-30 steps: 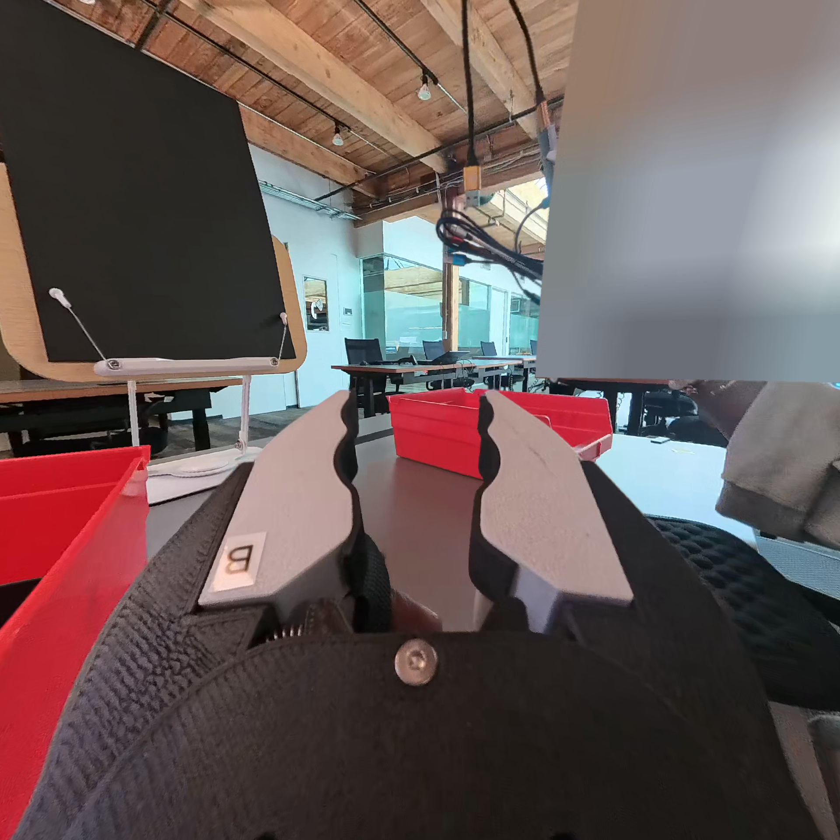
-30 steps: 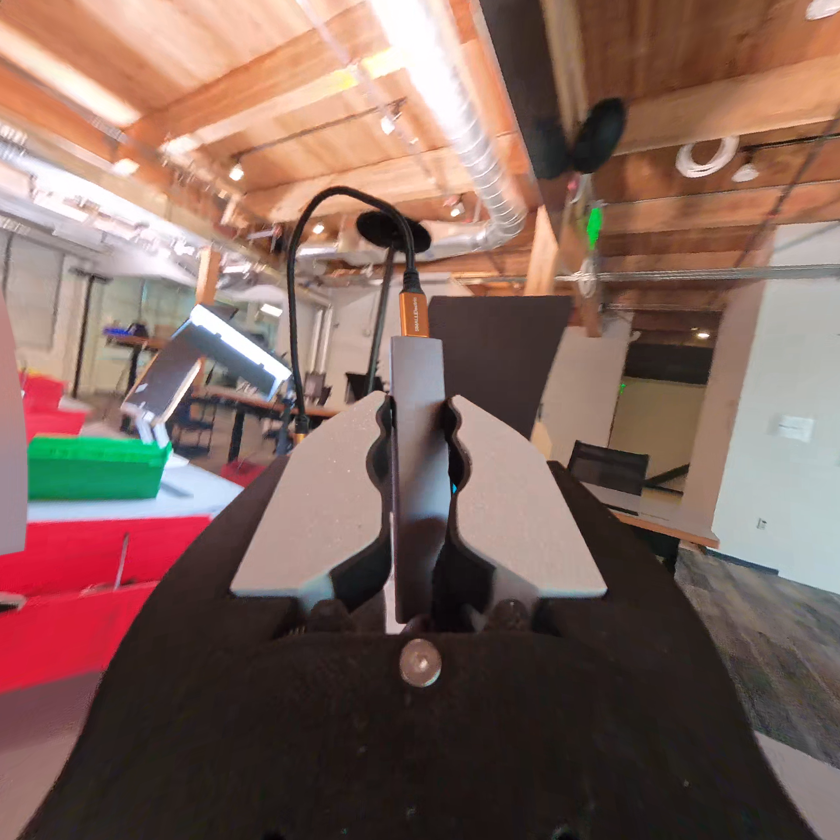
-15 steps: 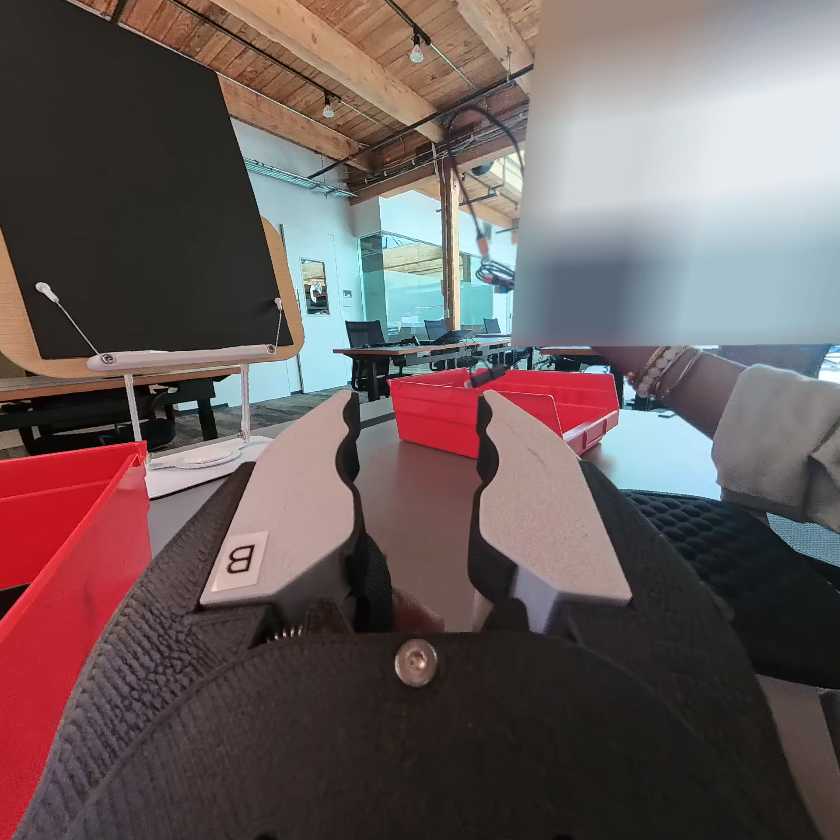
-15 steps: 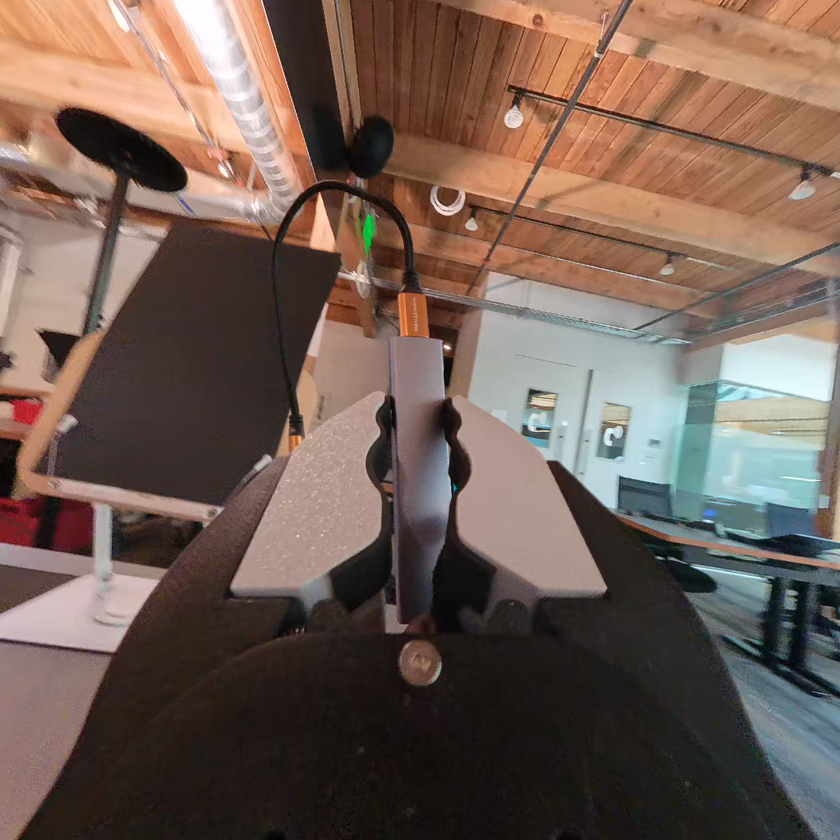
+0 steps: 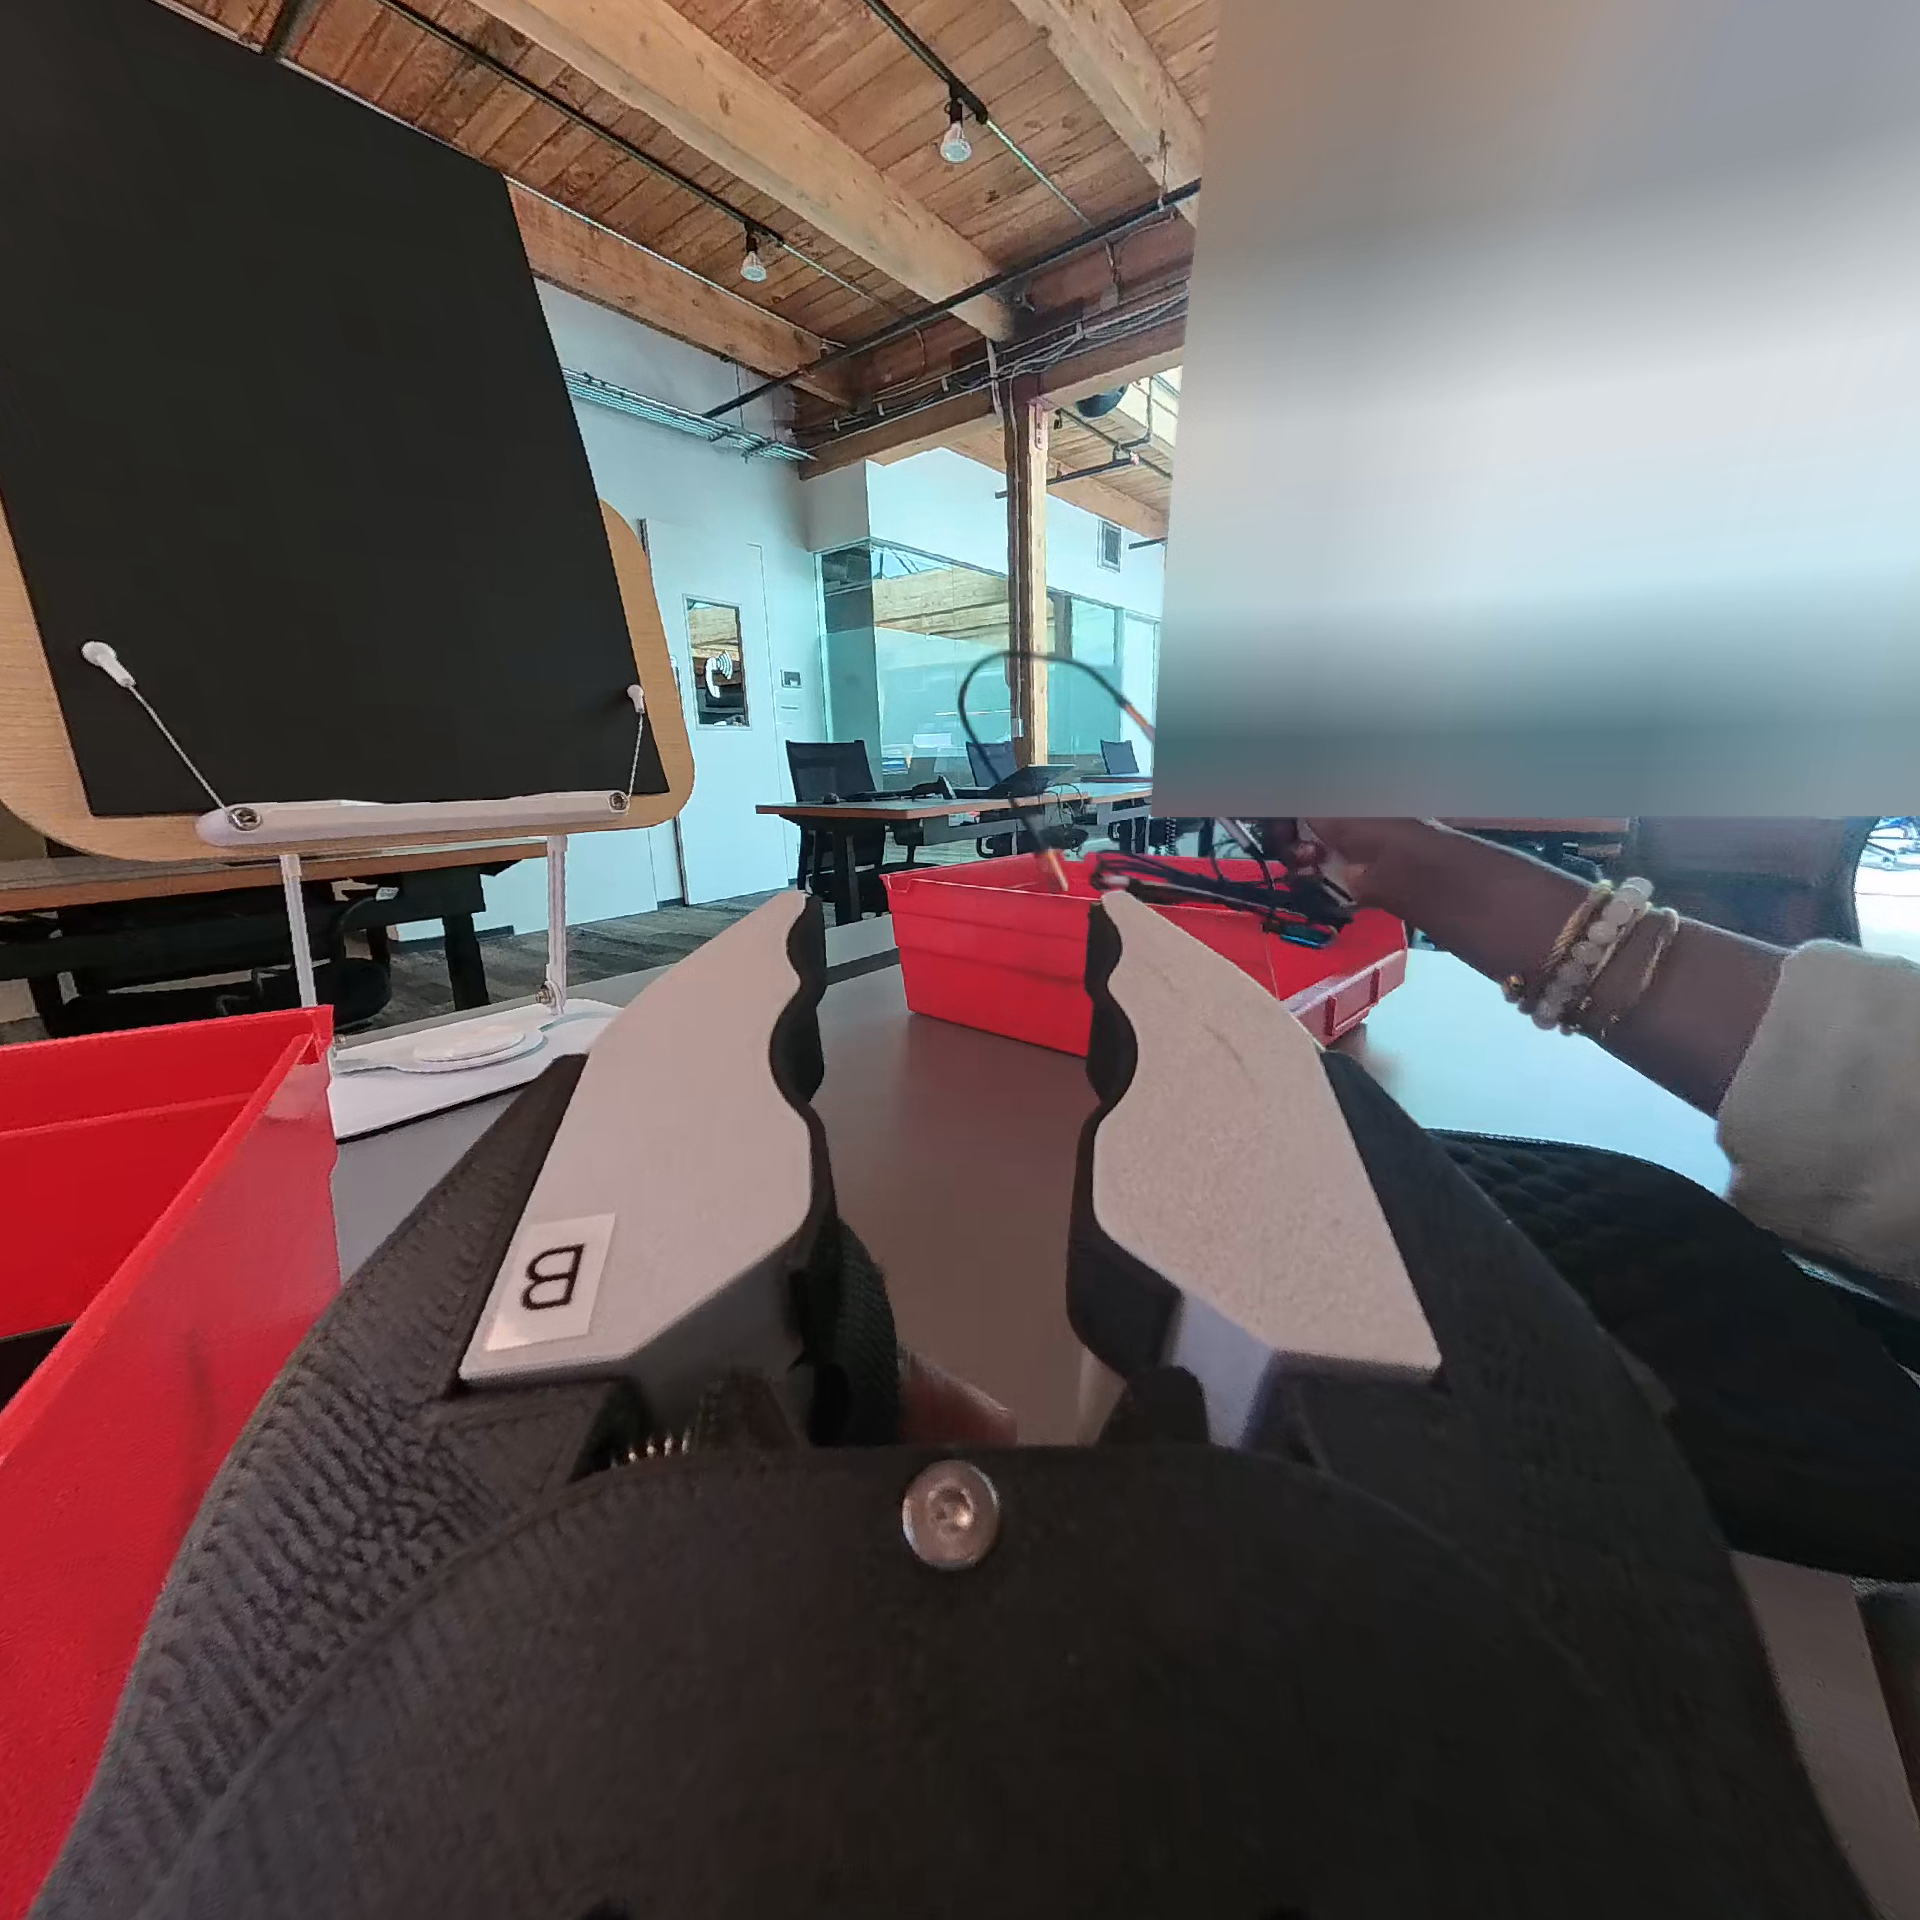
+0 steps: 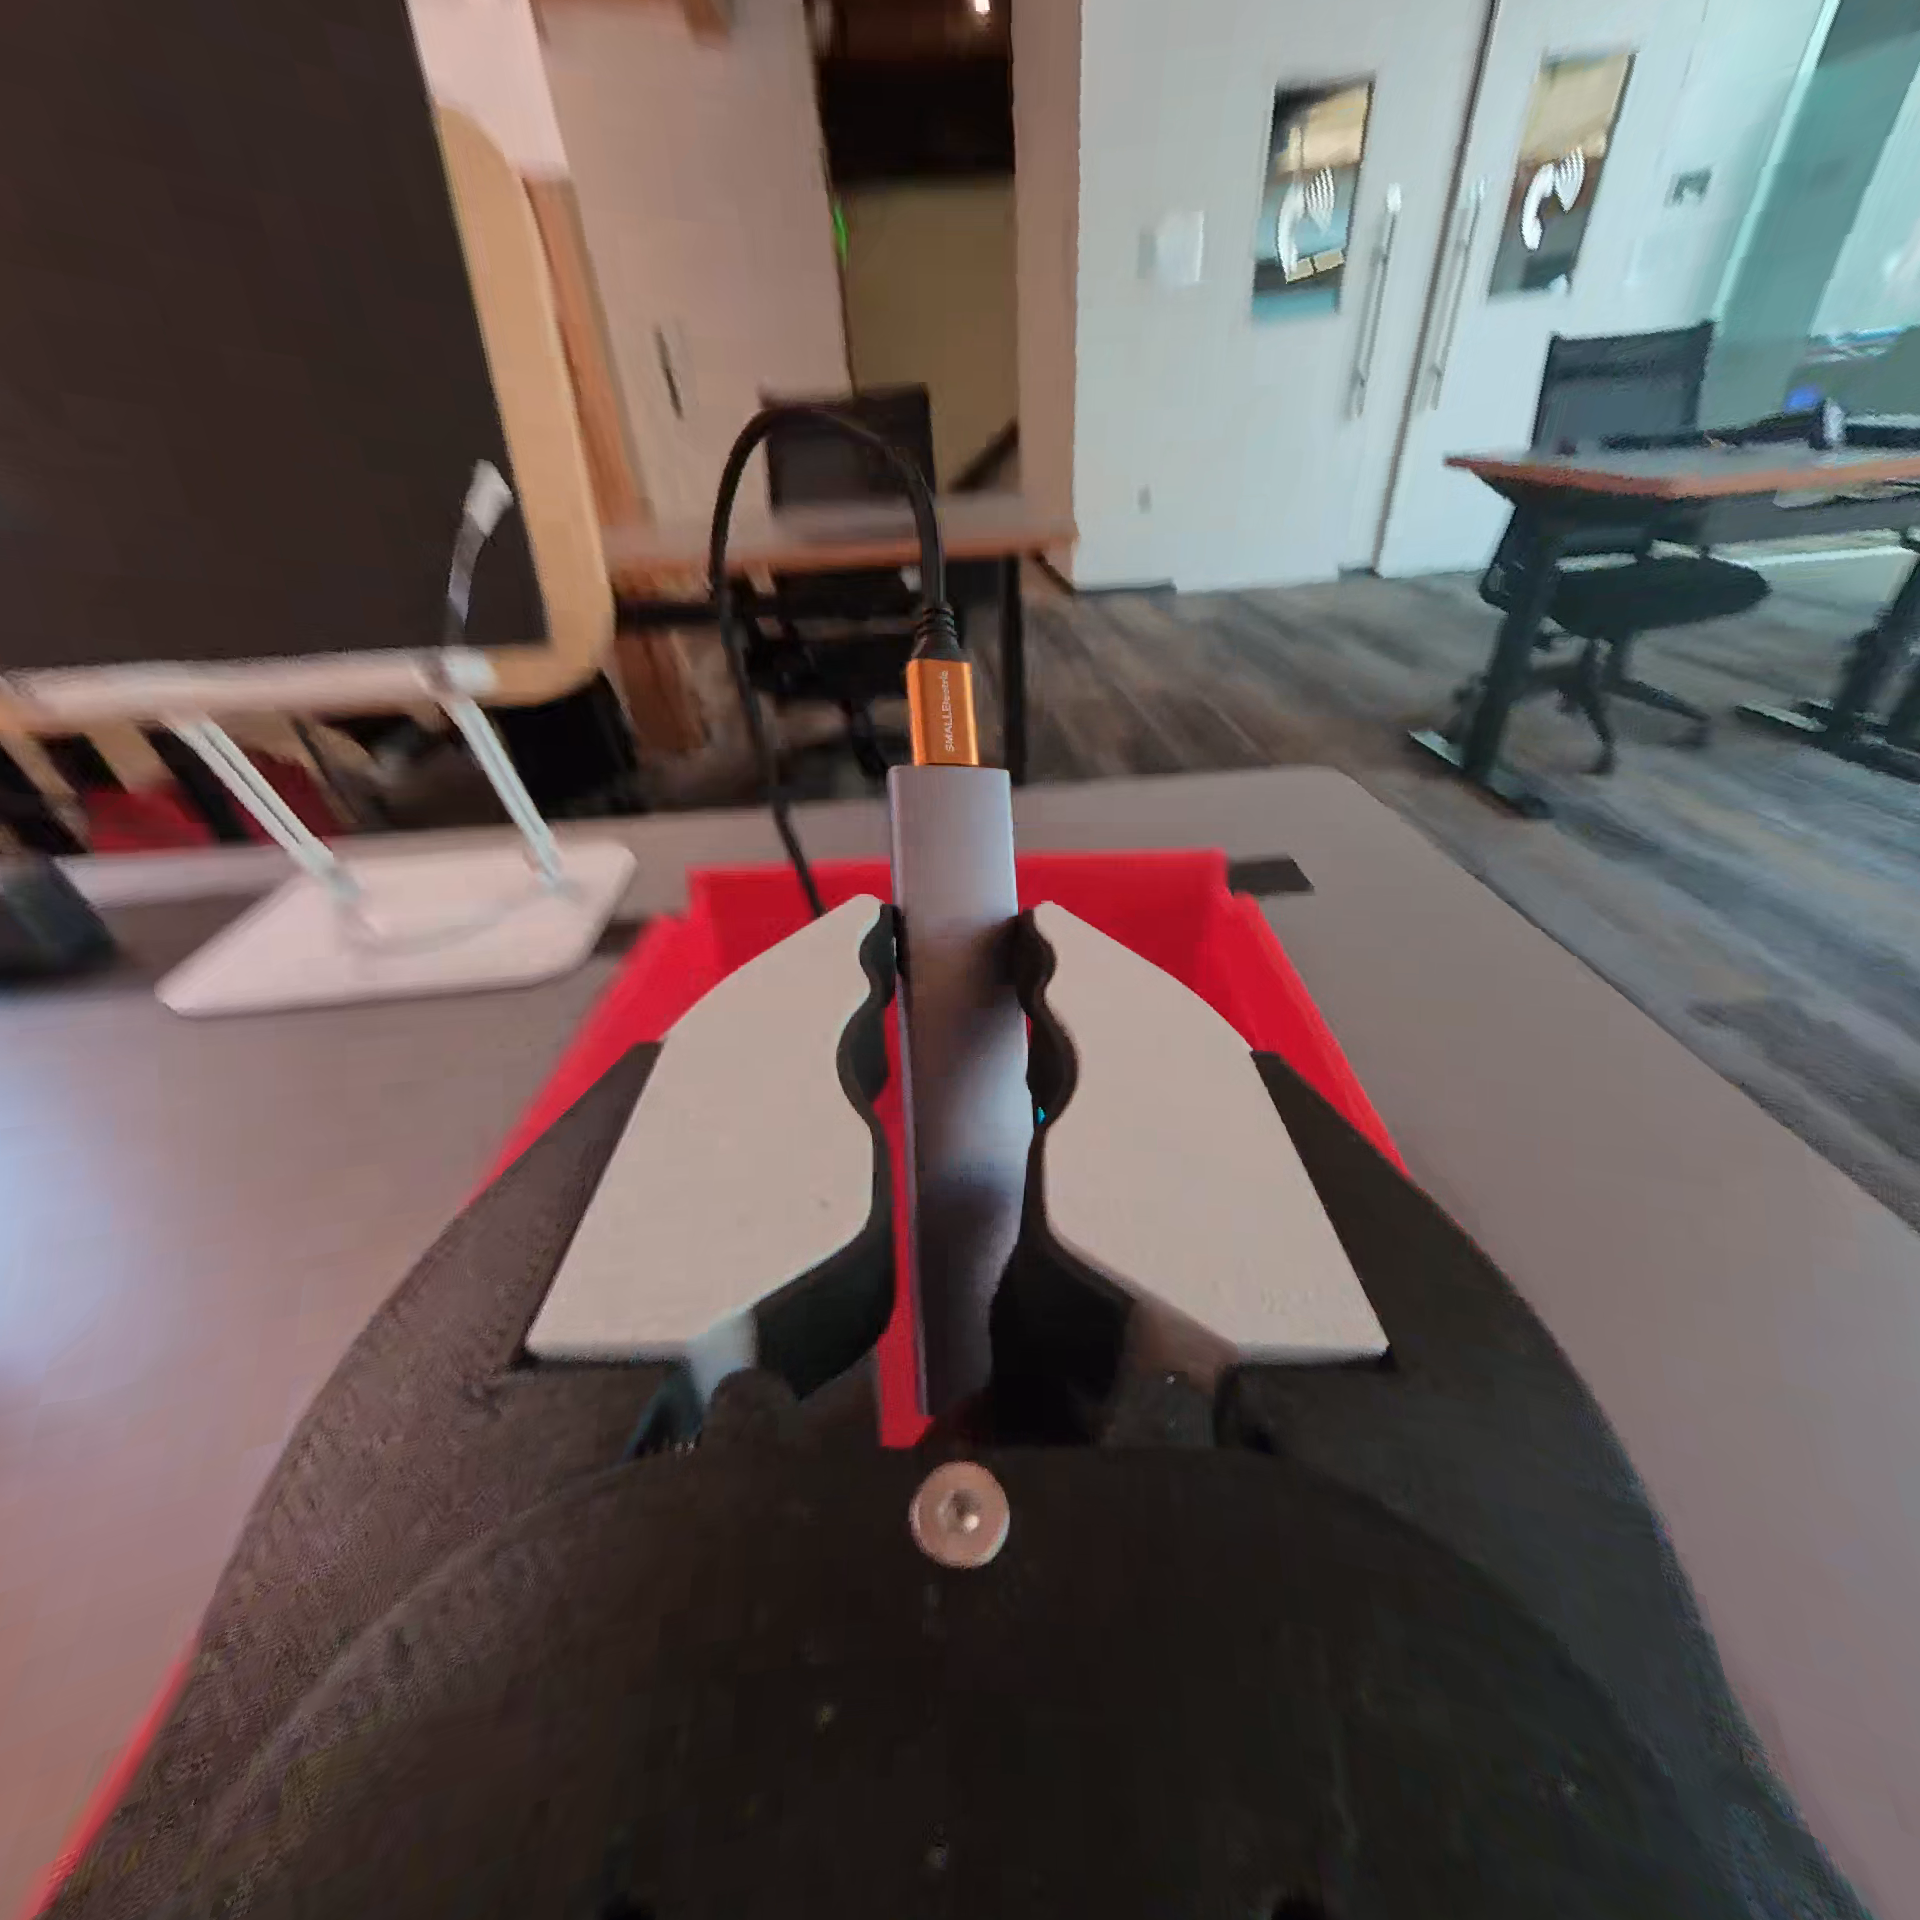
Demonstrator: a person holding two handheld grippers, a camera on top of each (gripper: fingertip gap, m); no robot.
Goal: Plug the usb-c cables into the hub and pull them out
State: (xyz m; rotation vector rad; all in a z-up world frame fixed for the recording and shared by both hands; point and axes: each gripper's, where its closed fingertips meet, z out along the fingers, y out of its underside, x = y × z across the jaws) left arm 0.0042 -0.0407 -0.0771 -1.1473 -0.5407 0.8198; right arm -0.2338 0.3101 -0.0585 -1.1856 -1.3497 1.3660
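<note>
**Hub pinched over the far red bin**

My right gripper (image 6: 956,925) pinches the slim grey metal hub (image 6: 951,997) upright between its pads, above a red plastic bin (image 6: 1262,956) on the grey table (image 6: 1558,1195). A black cable with an orange plug (image 6: 941,712) sits in the hub's far end and loops back down, seemingly into the bin. My left gripper (image 5: 951,914) is spread and empty above the table, beside another red plastic bin (image 5: 135,1195).
</note>
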